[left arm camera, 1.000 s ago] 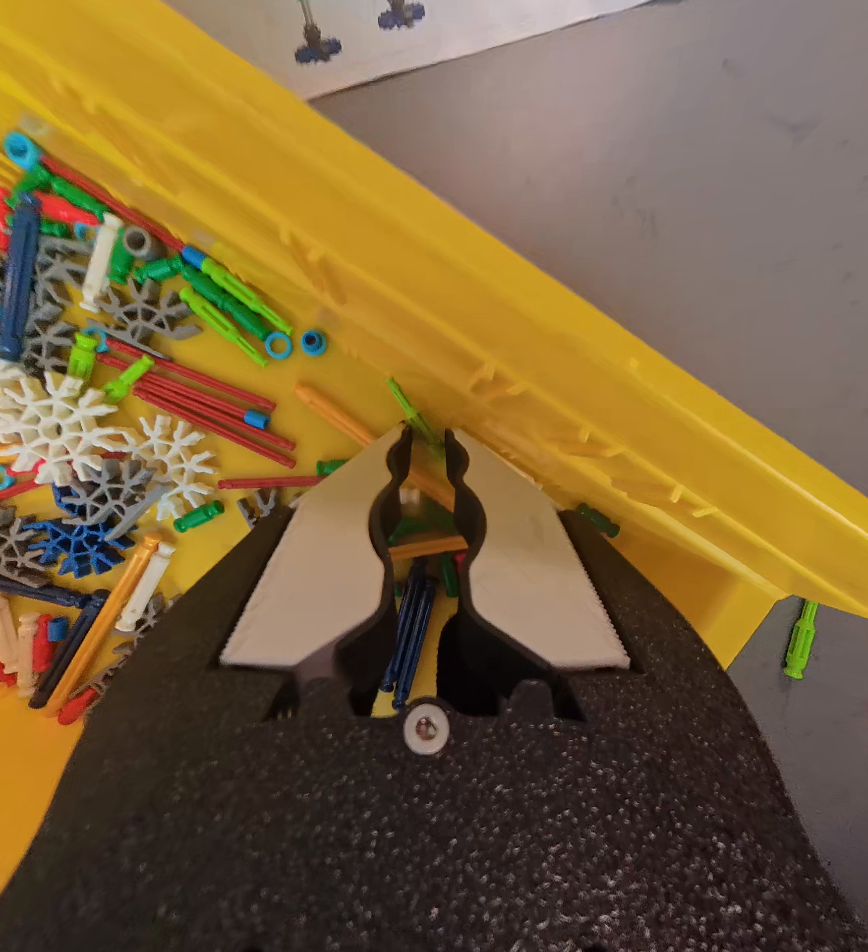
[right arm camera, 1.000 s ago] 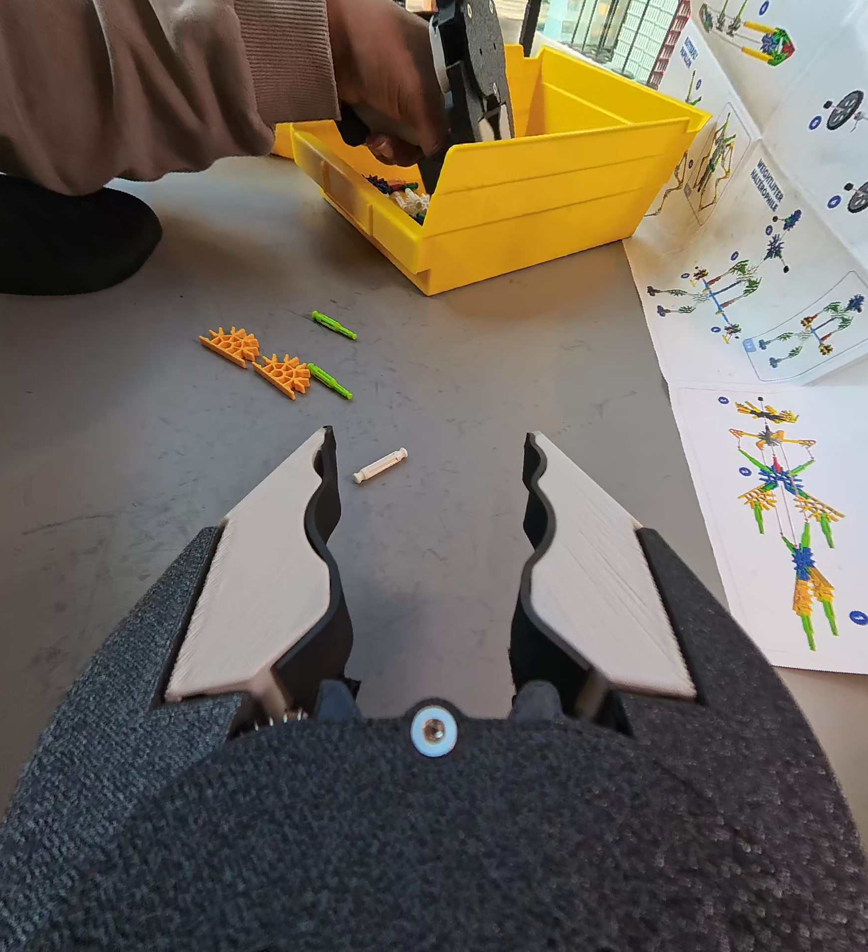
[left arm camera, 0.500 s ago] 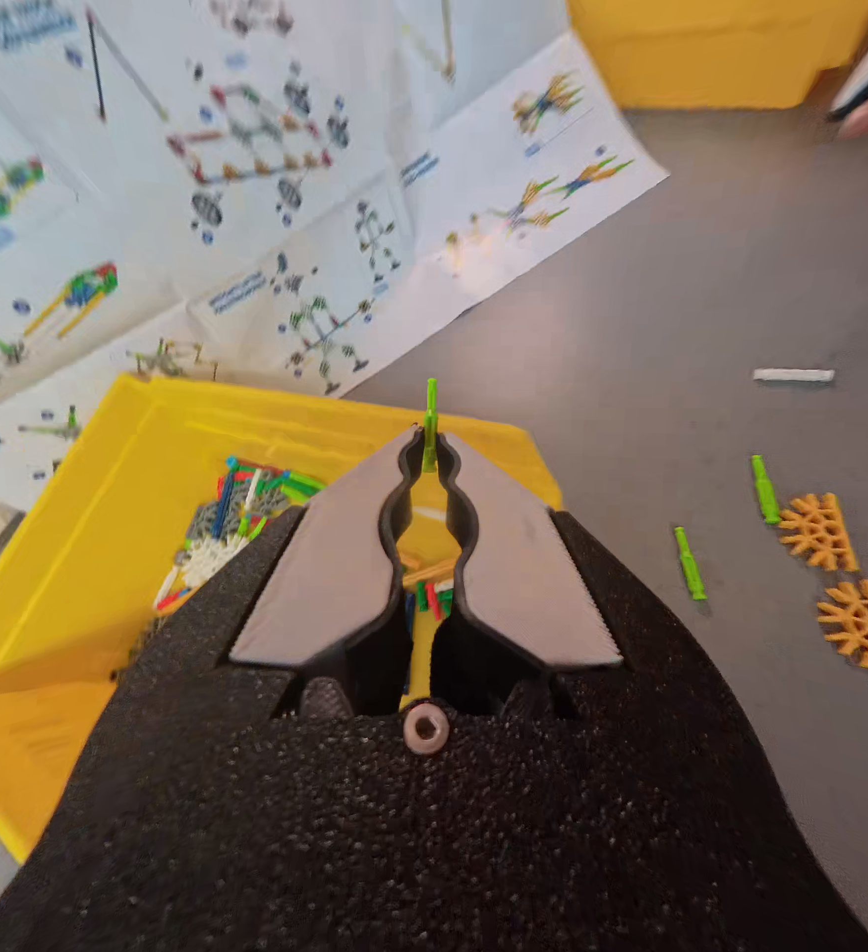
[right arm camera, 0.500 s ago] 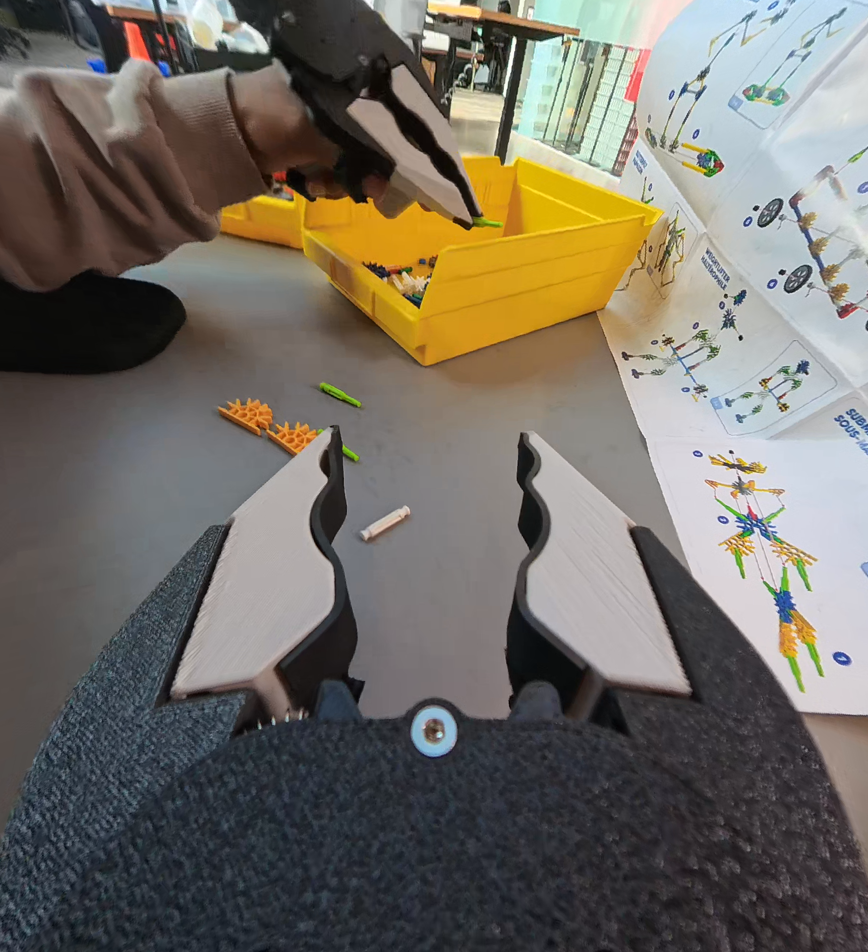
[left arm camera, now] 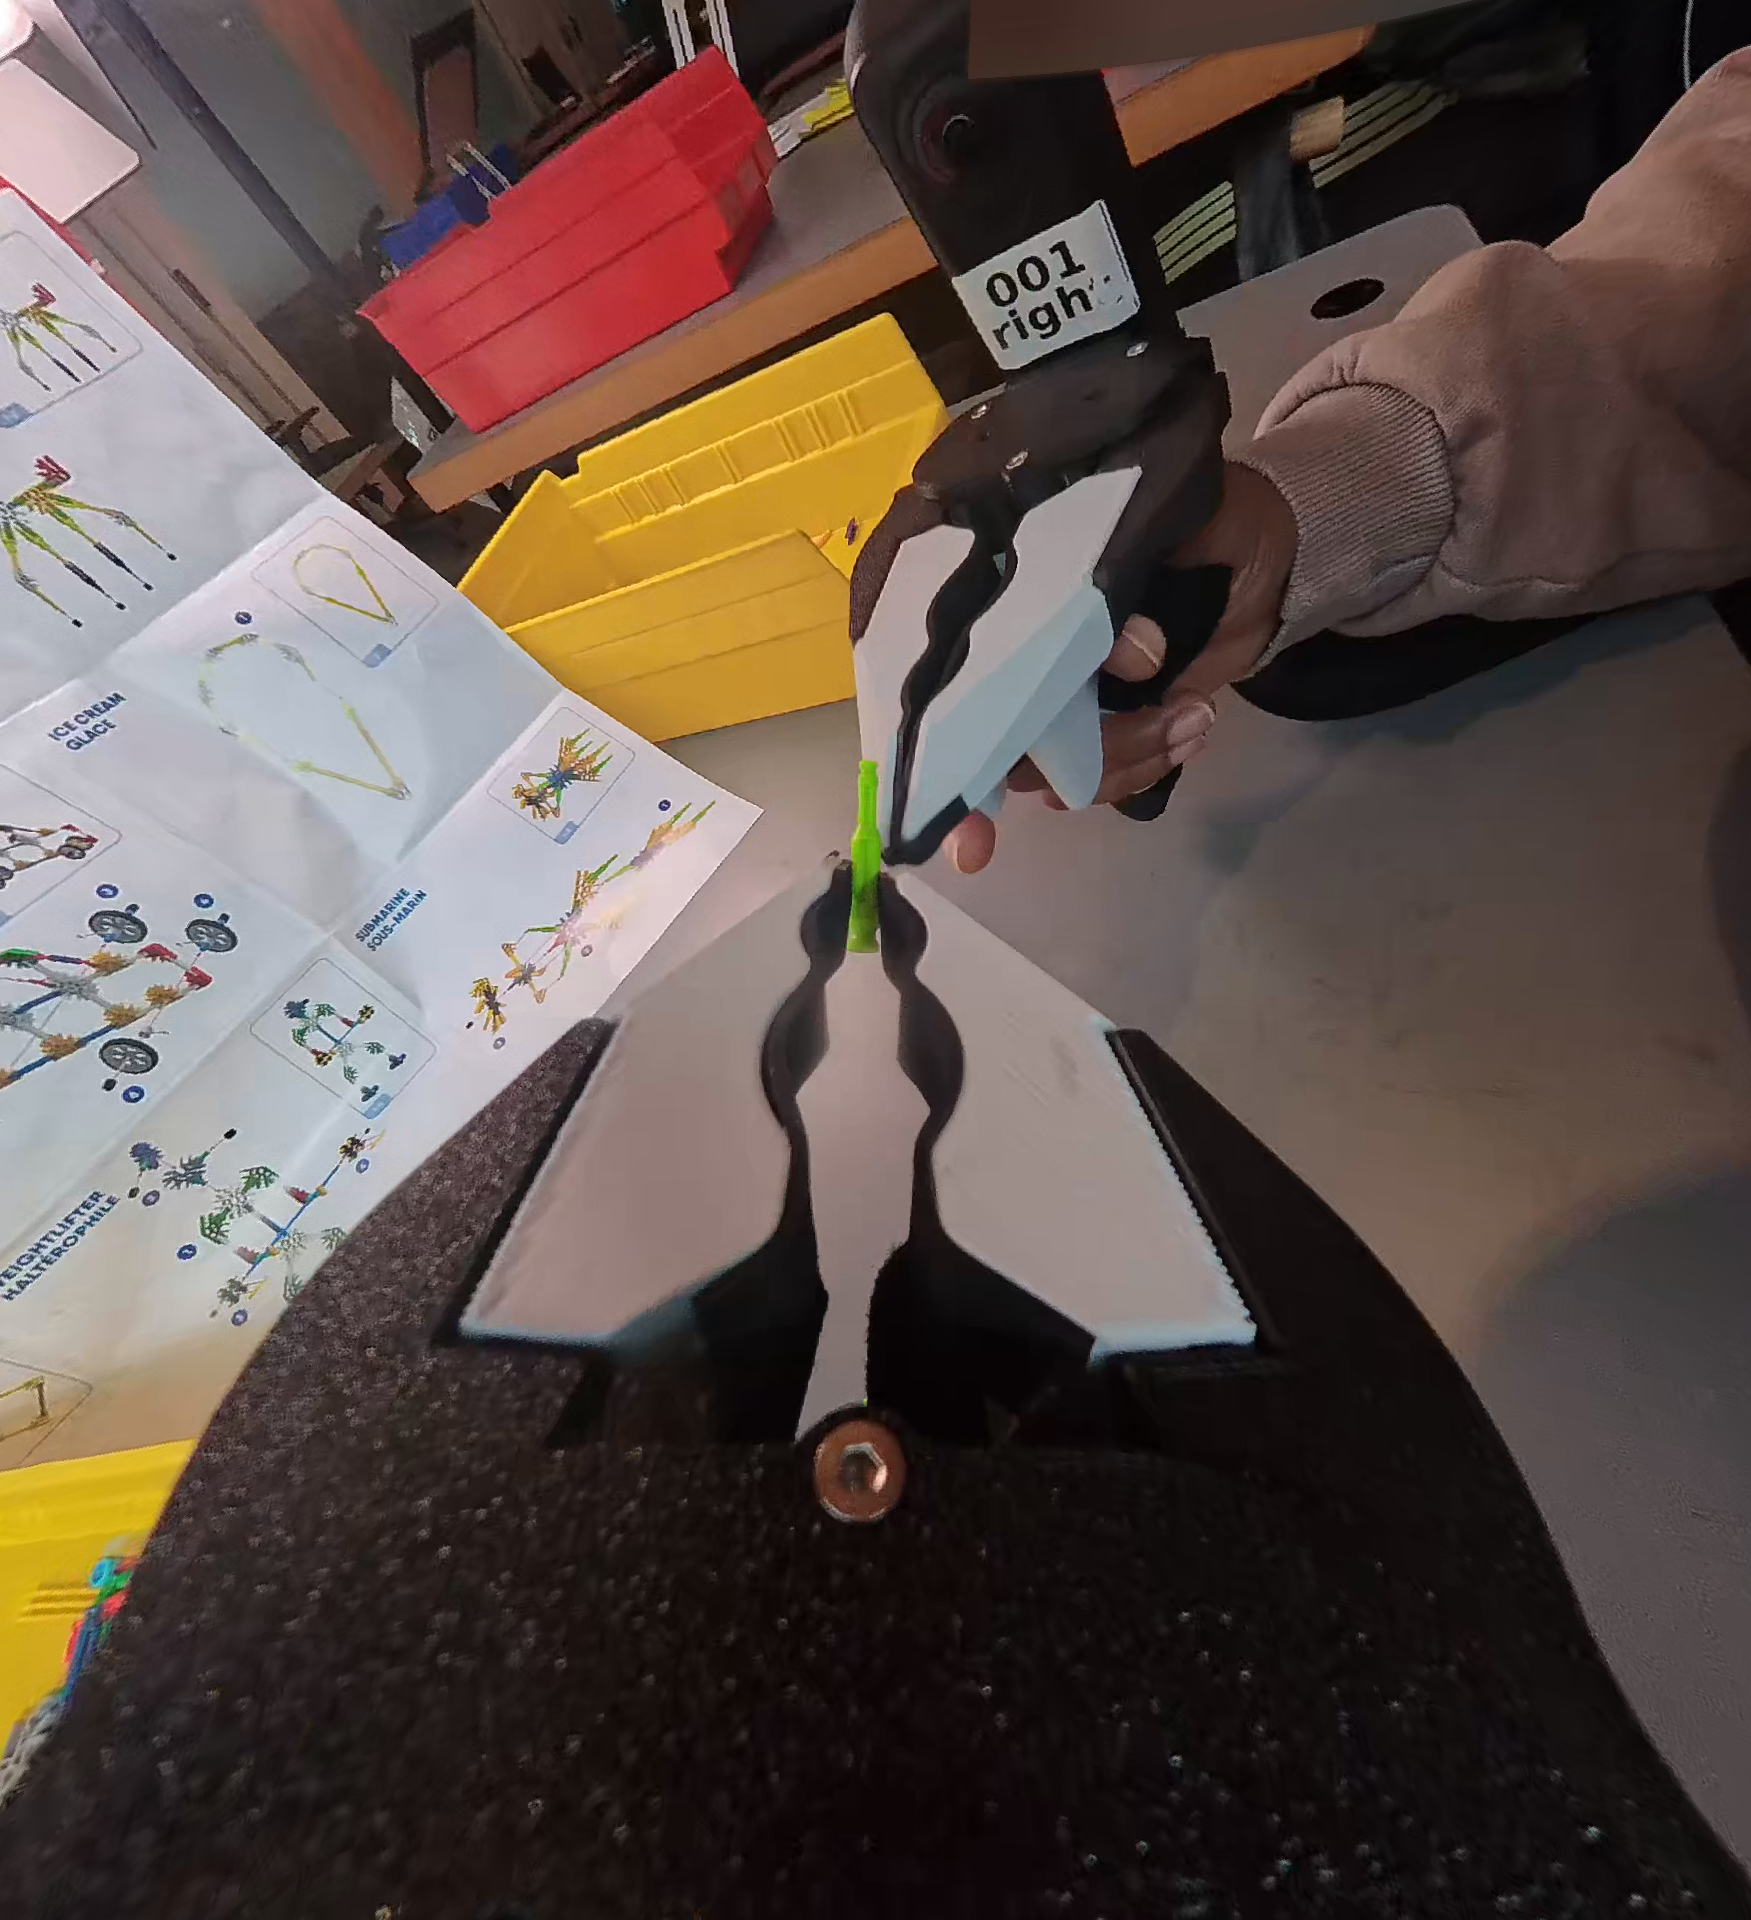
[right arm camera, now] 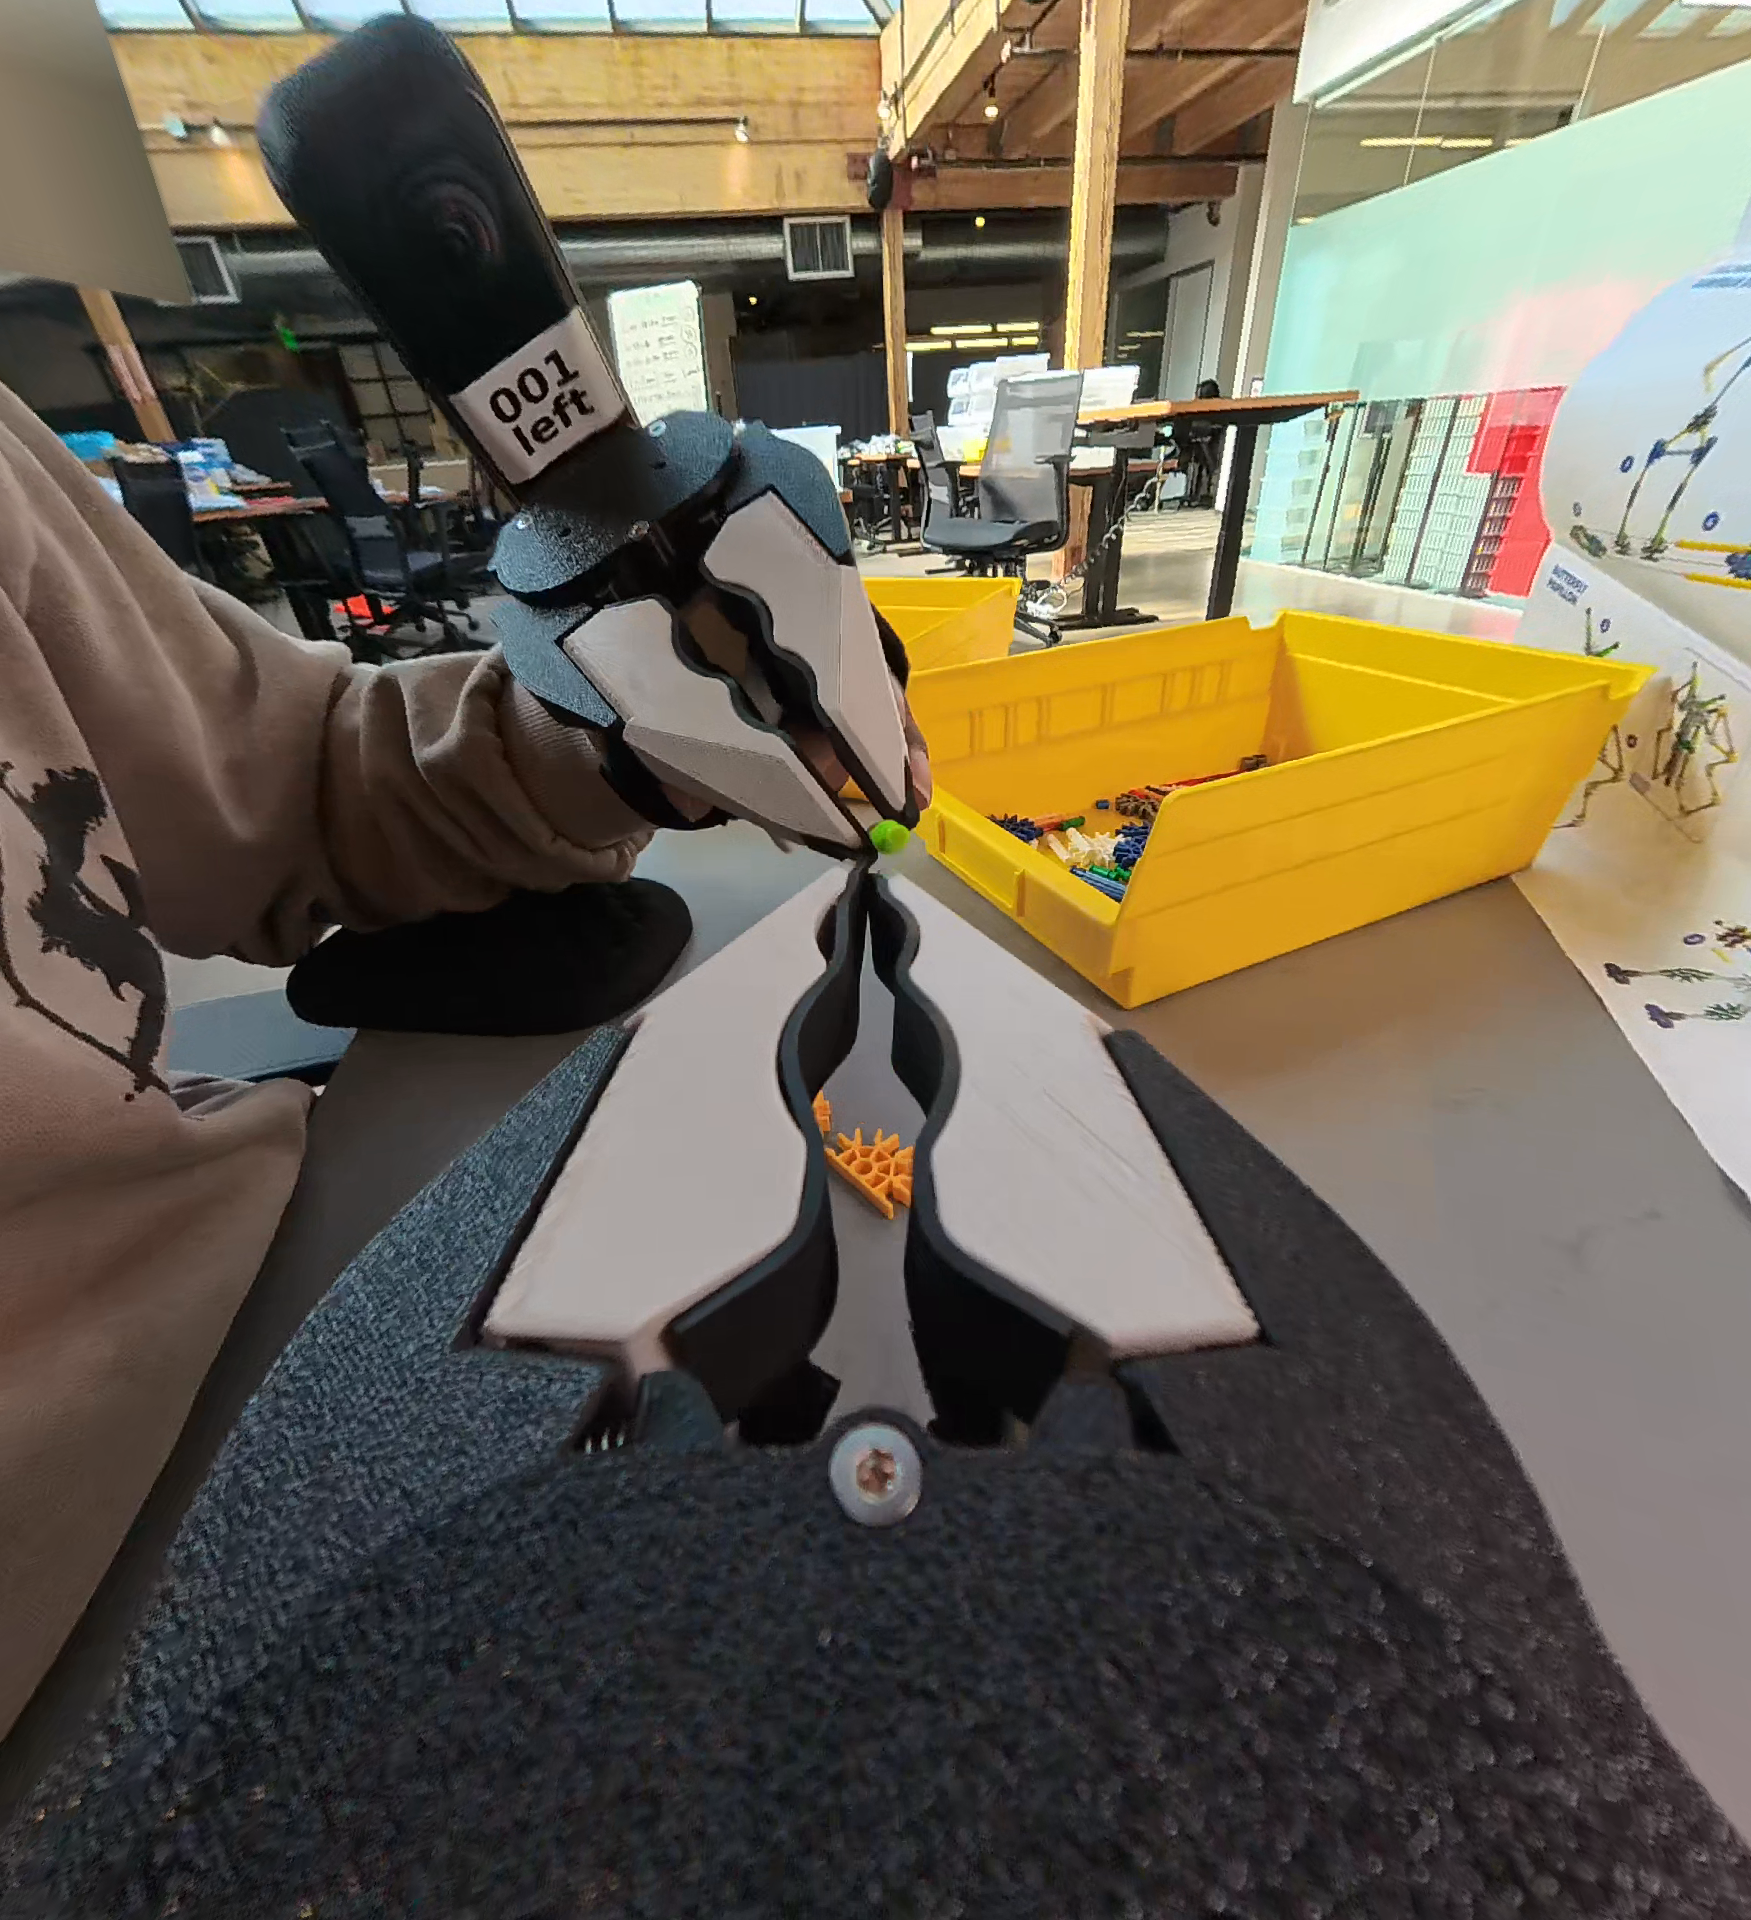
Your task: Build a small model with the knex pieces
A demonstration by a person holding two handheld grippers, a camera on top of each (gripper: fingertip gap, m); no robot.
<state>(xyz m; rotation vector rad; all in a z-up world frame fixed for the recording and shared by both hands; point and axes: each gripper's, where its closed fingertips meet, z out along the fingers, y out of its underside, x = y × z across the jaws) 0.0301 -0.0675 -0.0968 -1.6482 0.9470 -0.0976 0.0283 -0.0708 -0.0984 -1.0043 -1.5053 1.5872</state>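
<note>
My left gripper (left arm camera: 860, 883) is shut on a short green rod (left arm camera: 866, 831), which sticks up out of its tips above the grey table. My right gripper (right arm camera: 869, 883) is shut, its jaws almost together, and meets the left one tip to tip. In the left wrist view the right gripper (left arm camera: 902, 852) comes down from above, its tips against the rod's side. In the right wrist view the left gripper (right arm camera: 881, 836) holds the rod's end (right arm camera: 889, 834) just above my right tips. Whether the right tips pinch the rod is unclear.
A yellow bin (right arm camera: 1266, 883) with several small building pieces (right arm camera: 1089, 842) stands at the right. An orange connector (right arm camera: 871, 1164) lies on the table below my right jaws. Instruction sheets (left arm camera: 227, 831) lie beside another yellow bin (left arm camera: 694, 582). Red bins (left arm camera: 590, 260) stand behind. Both grippers' tips are close together, under 4 cm apart.
My left gripper lifted the green rod out of the bin and carried it over the table. My right gripper rose from the table, shut, and met the left at the rod.
</note>
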